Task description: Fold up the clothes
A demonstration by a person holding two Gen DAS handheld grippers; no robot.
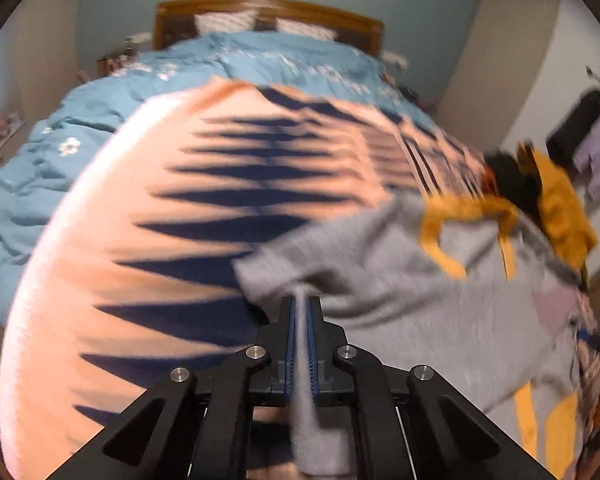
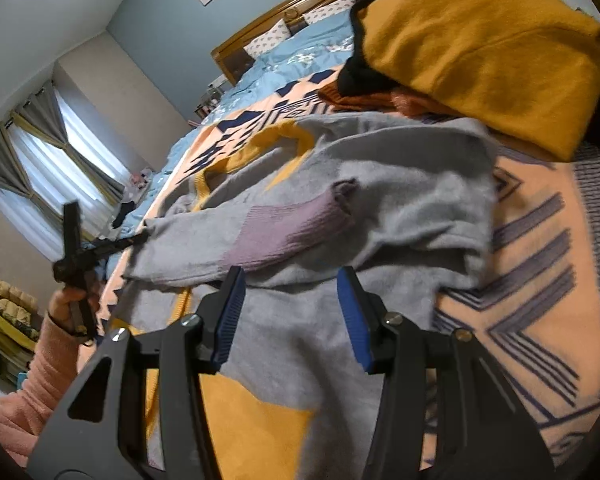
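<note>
Spread over the bed's peach patterned blanket (image 2: pixel 540 280), a grey sweater (image 2: pixel 400 200) with yellow trim is seen. Its edge is clamped in the left gripper (image 1: pixel 300 312). Just beyond the parted, empty right gripper (image 2: pixel 290 304), its lilac-cuffed sleeve is draped.

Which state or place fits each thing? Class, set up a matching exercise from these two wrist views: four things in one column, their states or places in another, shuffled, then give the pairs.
Things
1. left gripper
2. right gripper
3. mustard garment
4. grey sweater

States or places
A. open, above grey fabric
B. piled at the far right of the bed
C. shut on grey fabric
D. spread on the peach patterned blanket

Pairs: 1-C, 2-A, 3-B, 4-D
</note>
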